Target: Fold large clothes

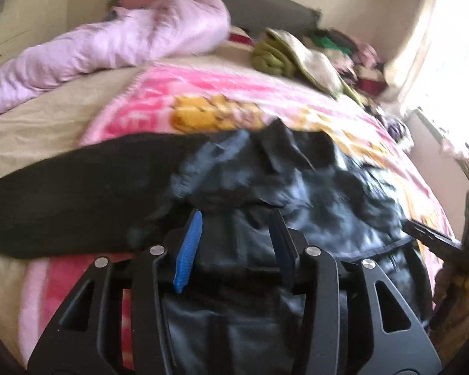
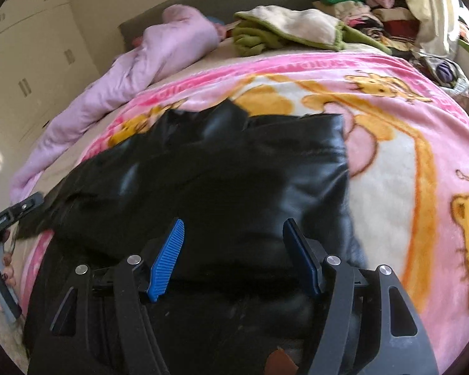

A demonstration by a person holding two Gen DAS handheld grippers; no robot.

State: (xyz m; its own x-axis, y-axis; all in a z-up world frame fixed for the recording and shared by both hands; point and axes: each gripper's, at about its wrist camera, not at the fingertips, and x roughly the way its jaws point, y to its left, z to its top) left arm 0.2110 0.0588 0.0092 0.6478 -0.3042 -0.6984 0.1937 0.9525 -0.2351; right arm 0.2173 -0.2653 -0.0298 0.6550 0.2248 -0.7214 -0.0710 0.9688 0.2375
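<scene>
A black leather jacket (image 2: 234,172) lies spread on the pink blanket (image 2: 406,156) at the bed's near edge. Both the left gripper (image 1: 234,228) and right gripper (image 2: 234,237) hover over it, jaws wide and empty. The fold seems barely begun; next comes gripping an edge.

Black jacket (image 2: 234,181) covers the near middle of the bed, its sleeve (image 1: 78,187) running out to the left. Open pink blanket (image 2: 406,162) to the right of it, free to pass. Far side blocked: lilac duvet (image 2: 159,53) bunched far left, green/cream throw (image 2: 290,28) at the headboard, clothes pile (image 2: 375,3) w/ curtain far right
</scene>
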